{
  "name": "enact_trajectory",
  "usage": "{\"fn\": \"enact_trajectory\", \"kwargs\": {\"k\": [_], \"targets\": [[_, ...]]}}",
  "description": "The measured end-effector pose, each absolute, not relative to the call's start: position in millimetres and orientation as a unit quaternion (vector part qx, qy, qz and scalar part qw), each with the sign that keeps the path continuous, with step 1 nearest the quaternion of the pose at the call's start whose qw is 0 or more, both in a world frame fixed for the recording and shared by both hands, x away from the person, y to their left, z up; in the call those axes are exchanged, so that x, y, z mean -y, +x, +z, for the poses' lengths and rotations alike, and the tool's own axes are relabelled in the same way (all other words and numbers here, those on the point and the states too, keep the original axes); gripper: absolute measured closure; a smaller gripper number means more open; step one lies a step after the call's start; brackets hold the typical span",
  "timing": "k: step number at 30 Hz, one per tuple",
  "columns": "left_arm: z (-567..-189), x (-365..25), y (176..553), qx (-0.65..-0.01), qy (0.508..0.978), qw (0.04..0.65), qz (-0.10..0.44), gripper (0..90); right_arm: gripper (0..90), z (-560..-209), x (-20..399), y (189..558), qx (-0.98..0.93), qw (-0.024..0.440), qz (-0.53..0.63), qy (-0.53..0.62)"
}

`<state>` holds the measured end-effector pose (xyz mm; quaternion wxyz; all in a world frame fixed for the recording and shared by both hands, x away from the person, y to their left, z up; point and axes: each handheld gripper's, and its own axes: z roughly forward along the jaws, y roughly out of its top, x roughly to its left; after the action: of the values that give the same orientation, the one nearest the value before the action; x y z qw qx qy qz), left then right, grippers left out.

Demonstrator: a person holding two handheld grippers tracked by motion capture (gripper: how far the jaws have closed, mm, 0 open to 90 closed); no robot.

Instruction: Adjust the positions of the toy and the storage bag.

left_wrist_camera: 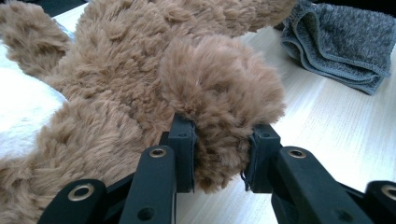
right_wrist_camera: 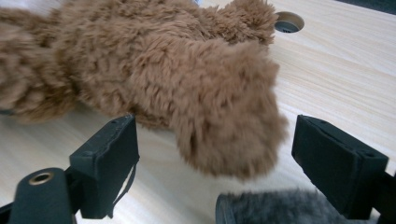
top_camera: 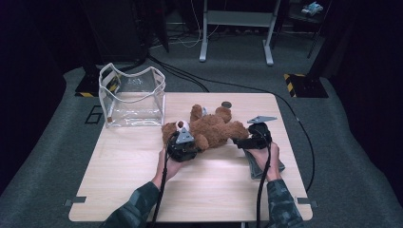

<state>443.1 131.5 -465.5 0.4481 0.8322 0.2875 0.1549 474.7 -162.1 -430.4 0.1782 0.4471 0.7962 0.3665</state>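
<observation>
A brown plush teddy bear (top_camera: 214, 127) lies on its back on the wooden table (top_camera: 199, 190), head toward the left. My left gripper (top_camera: 196, 143) is at the bear's near left side. In the left gripper view its jaws (left_wrist_camera: 219, 161) are shut on one furry limb (left_wrist_camera: 224, 102), with the pads pressed into the fur. My right gripper (top_camera: 236, 140) is at the bear's right end. Its jaws (right_wrist_camera: 224, 161) stand open on either side of another limb (right_wrist_camera: 224, 116), and neither pad touches the fur.
A folded grey towel (top_camera: 260, 167) lies under my right hand, near the table's right edge (left_wrist_camera: 341, 42) (right_wrist_camera: 275, 207). A clear plastic bag (top_camera: 133, 97) stands open at the back left corner. A round cable hole (top_camera: 226, 104) sits behind the bear.
</observation>
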Motion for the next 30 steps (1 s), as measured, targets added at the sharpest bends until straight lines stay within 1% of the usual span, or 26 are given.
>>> {"fn": "enact_trajectory", "kwargs": {"k": [3,4,6,9,10,13,17,21,25,28,30], "targets": [[-467.2,-131.2,441.9,-0.289,0.832,0.449,0.152,68.0,31.4,-434.8,154.1,481.1,-0.795,0.177,0.356,0.459],[-467.6,-131.5,441.8,-0.287,0.832,0.45,0.15,67.3,39.1,-436.4,153.1,482.2,-0.796,0.185,0.348,0.459],[-467.9,-132.0,442.1,-0.286,0.833,0.449,0.15,64.4,48.1,-438.8,153.1,483.5,-0.795,0.192,0.346,0.459],[-467.6,-132.5,441.2,-0.291,0.829,0.454,0.147,54.6,57.7,-440.8,153.0,483.3,-0.796,0.194,0.348,0.456],[-466.0,-133.7,440.3,-0.292,0.828,0.456,0.148,48.8,60.2,-441.3,151.8,483.4,-0.795,0.195,0.346,0.459],[-460.2,-140.8,436.7,-0.299,0.82,0.461,0.158,34.6,63.8,-441.8,149.5,483.7,-0.798,0.199,0.341,0.456],[-448.9,-160.2,432.1,-0.317,0.807,0.466,0.175,26.6,64.5,-442.1,149.4,484.0,-0.799,0.201,0.34,0.454],[-440.8,-184.7,432.8,-0.344,0.79,0.473,0.184,23.5,64.5,-442.0,149.2,484.1,-0.799,0.202,0.339,0.454],[-436.3,-206.3,435.5,-0.371,0.779,0.467,0.194,22.2,64.7,-441.5,149.1,484.1,-0.801,0.201,0.336,0.453],[-437.1,-220.0,440.7,-0.398,0.771,0.458,0.195,21.6,64.7,-440.9,148.7,483.6,-0.802,0.198,0.333,0.455],[-440.1,-229.2,447.6,-0.418,0.77,0.448,0.181,20.7,64.7,-440.8,148.6,483.7,-0.803,0.198,0.33,0.455]]}}
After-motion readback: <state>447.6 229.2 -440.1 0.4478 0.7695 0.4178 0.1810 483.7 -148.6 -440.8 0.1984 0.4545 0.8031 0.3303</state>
